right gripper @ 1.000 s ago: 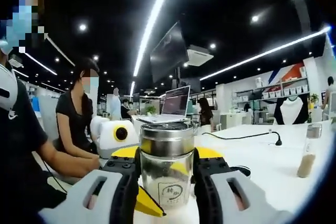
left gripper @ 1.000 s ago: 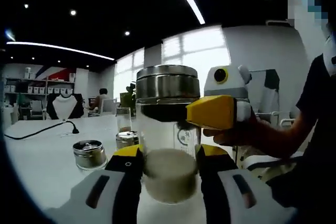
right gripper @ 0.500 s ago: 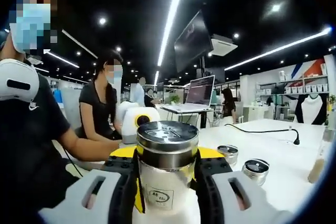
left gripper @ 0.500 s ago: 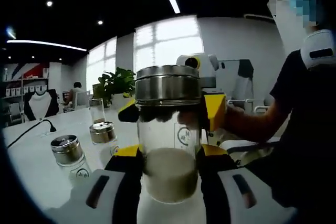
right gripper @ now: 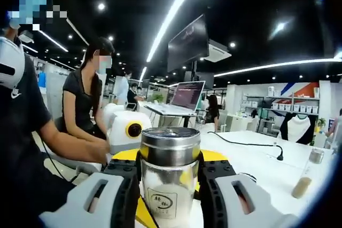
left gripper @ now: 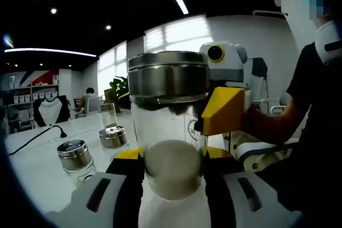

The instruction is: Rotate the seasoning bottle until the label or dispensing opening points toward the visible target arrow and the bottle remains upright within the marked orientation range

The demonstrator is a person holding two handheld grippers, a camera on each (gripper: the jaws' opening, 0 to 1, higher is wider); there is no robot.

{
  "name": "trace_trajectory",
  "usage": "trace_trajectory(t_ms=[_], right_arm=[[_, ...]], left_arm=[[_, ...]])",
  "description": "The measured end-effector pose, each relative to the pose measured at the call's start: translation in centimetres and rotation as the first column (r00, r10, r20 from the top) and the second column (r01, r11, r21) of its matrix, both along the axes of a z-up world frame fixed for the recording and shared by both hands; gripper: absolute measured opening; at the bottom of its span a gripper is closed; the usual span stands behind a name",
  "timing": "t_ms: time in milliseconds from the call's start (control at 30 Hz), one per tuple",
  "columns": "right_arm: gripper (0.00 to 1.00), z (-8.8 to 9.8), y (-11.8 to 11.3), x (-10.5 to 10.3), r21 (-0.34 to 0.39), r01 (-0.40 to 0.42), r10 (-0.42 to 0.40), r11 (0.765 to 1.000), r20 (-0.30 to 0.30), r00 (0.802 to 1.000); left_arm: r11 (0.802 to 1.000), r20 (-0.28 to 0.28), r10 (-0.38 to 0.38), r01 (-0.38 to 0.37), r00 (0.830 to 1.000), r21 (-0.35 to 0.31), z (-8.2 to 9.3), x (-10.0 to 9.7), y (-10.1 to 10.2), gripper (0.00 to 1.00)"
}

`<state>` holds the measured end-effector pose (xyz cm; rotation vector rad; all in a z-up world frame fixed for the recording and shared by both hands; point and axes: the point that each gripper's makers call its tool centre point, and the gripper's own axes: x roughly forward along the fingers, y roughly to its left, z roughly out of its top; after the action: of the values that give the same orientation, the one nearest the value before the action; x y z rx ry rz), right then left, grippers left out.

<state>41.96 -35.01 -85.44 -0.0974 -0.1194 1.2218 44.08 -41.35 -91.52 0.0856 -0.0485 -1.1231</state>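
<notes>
A clear glass seasoning bottle (left gripper: 170, 132) stands between both grippers above a white table (left gripper: 37, 164). It has a wide brushed-metal lid and a rounded base, and pale powder fills roughly its lower third. In the left gripper view the bottle leans slightly, its lid tipped toward the left of the picture. A small round printed mark shows faintly through the glass on its far side. In the right gripper view the same bottle (right gripper: 170, 177) looks upright, and a square cream label with dark characters faces the camera low on the glass.

The left gripper (left gripper: 172, 177) has its black and yellow jaws closed against the bottle's lower body, one on each side. The right gripper (right gripper: 169, 185) grips the bottle just below the lid, its jaws pressed to the glass on both sides. In the left gripper view the right gripper's yellow jaw (left gripper: 223, 109) sits against the bottle's upper right side.

To the left on the table stand two small jars with metal lids (left gripper: 76, 157) (left gripper: 113, 137) and a taller, narrow glass bottle (left gripper: 109, 115); their contents cannot be made out. In the right gripper view a slim bottle (right gripper: 308, 174) with tan powder at its bottom stands on the table, well apart from the grippers.
</notes>
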Motion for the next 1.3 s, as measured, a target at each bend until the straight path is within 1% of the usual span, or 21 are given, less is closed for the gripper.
trace_trajectory(t_ms=[33,100,133,167,233,300,367,433,467,500,533,567,600,633,700,767,833,967,1033,1167,1300], right_arm=[[0.39,0.0,0.0,0.5,-0.002,0.044,-0.044,0.999,0.001,0.999],[0.39,-0.2,0.0,1.0,-0.019,0.122,-0.121,0.992,0.046,0.992],[0.39,-0.2,0.1,1.2,-0.025,0.143,-0.141,0.989,0.06,0.988],[0.39,-0.2,0.1,1.2,-0.022,0.155,-0.153,0.988,0.066,0.986],[0.39,-0.1,0.2,1.4,0.009,0.179,-0.179,0.984,0.057,0.982],[0.39,0.2,-0.3,2.2,0.057,0.229,-0.231,0.972,0.028,0.973],[0.39,-0.3,-0.3,2.6,0.062,0.226,-0.225,0.972,-0.018,0.974],[0.4,-0.8,-0.6,3.1,0.079,0.249,-0.244,0.965,-0.07,0.967],[0.4,-0.9,-0.6,3.2,0.078,0.248,-0.243,0.966,-0.068,0.968],[0.4,-1.3,-0.5,3.4,0.056,0.241,-0.237,0.969,-0.071,0.969],[0.4,-1.7,-0.4,3.5,0.039,0.235,-0.232,0.971,-0.074,0.97],[0.4,-2.0,-0.3,3.5,0.027,0.211,-0.208,0.977,-0.077,0.975],[0.4,-2.0,-0.2,3.4,0.025,0.193,-0.19,0.981,-0.09,0.978],[0.4,-2.1,-0.1,3.2,0.025,0.151,-0.147,0.988,-0.114,0.983],[0.4,-1.8,-0.3,2.8,0.033,0.102,-0.098,0.994,-0.126,0.987],[0.39,-1.2,-0.7,2.2,0.049,0.033,-0.025,0.998,-0.153,0.988],[0.39,-0.8,-1.1,2.1,0.071,0.011,0.002,0.997,-0.18,0.984],[0.4,-0.7,-1.9,2.1,0.095,-0.02,0.043,0.995,-0.24,0.97],[0.4,-0.8,-1.9,1.8,0.09,-0.032,0.054,0.995,-0.246,0.968],[0.4,-0.7,-1.8,1.1,0.063,-0.068,0.08,0.996,-0.22,0.972],[0.42,-0.1,-2.0,0.6,0.07,-0.09,0.103,0.993,-0.206,0.973]], left_arm=[[1.0,-0.004,0.027,-0.027,1.0,-0.013,0.1,0.3,0.0,0.47],[0.995,0.009,0.096,-0.096,0.995,-0.002,-0.1,1.1,0.1,0.48],[0.992,0.02,0.125,-0.125,0.992,0.007,-0.2,1.4,0.2,0.48],[0.991,0.02,0.135,-0.135,0.991,0.003,-0.2,1.4,0.1,0.48],[0.987,0.023,0.163,-0.163,0.986,-0.009,0.1,1.6,0.3,0.49],[0.982,0.032,0.19,-0.19,0.981,-0.014,0.3,1.8,0.5,0.49],[0.975,0.038,0.222,-0.223,0.974,0.003,0.1,2.1,0.7,0.49],[0.973,0.038,0.23,-0.23,0.972,0.01,-0.2,2.2,0.6,0.49],[0.972,0.033,0.233,-0.234,0.972,0.011,-0.3,2.3,0.6,0.49],[0.969,-0.01,0.245,-0.245,0.97,0.023,-1.0,2.5,0.8,0.49],[0.969,-0.031,0.245,-0.244,0.969,0.028,-1.3,2.6,0.8,0.48],[0.967,-0.042,0.254,-0.253,0.966,0.024,-1.4,2.7,1.0,0.48],[0.967,-0.038,0.254,-0.253,0.967,0.025,-1.4,2.8,1.1,0.48],[0.967,-0.039,0.253,-0.253,0.967,0.025,-1.4,2.7,1.2,0.47],[0.97,-0.034,0.243,-0.242,0.969,0.02,-1.1,2.6,1.3,0.47],[0.98,-0.04,0.197,-0.198,0.979,-0.009,-0.5,2.1,1.0,0.46],[0.986,-0.056,0.157,-0.159,0.986,-0.04,0.0,1.5,0.7,0.46],[0.994,-0.092,0.087,-0.093,0.992,-0.064,0.1,0.8,0.2,0.46],[0.995,-0.097,0.068,-0.074,0.993,-0.06,-0.1,0.5,0.0,0.46],[0.998,-0.082,0.037,-0.042,0.996,-0.054,-0.1,0.1,-0.2,0.46],[0.994,-0.113,-0.043,0.032,0.993,-0.101,0.4,-0.8,-0.5,0.46]])
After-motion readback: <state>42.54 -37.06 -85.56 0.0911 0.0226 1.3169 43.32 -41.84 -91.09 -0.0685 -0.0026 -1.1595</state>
